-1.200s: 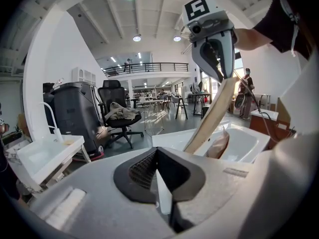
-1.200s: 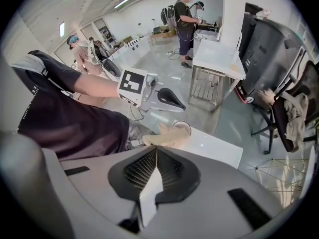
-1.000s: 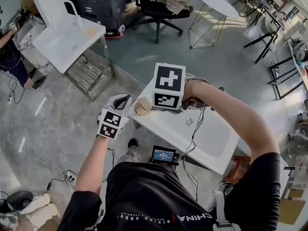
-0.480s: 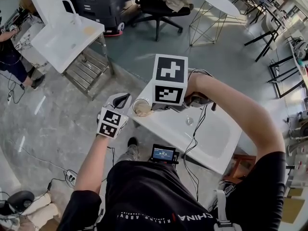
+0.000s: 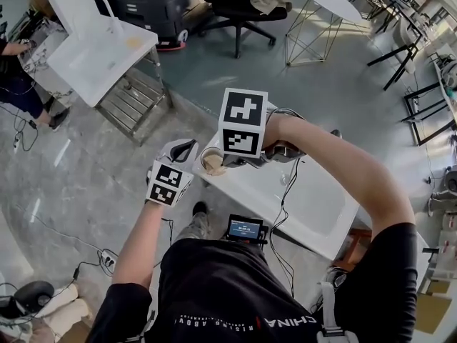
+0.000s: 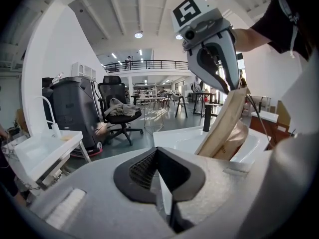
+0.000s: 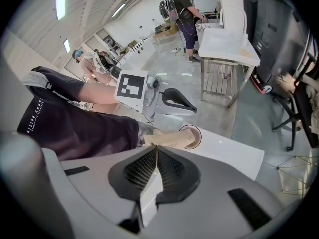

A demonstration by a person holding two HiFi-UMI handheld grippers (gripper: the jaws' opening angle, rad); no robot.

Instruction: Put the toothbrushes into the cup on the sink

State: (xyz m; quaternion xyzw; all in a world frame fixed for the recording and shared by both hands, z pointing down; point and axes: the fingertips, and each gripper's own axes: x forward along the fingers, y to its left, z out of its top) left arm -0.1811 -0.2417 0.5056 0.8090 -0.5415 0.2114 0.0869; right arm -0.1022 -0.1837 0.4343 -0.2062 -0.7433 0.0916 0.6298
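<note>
We find the cup [image 5: 212, 161] on the sink's [image 5: 318, 209] 10 o'clock corner, open floor [image 5: 93, 184] beyond. Our right tongs [image 7: 156, 152], forearm bent across, clamp the toothbrush [image 6: 223, 126] tilted at its mouth. Our left tongs [image 6: 157, 152] hover closed and empty.

White sink [image 5: 321, 206]; tan toothbrush [image 6: 222, 123]; black-and-white marker cube [image 5: 243, 123].

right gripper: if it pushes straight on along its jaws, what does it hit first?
Likely the cup on the sink. The right gripper is shut on a toothbrush whose far end reaches the cup's mouth. Depth is hard to judge.
</note>
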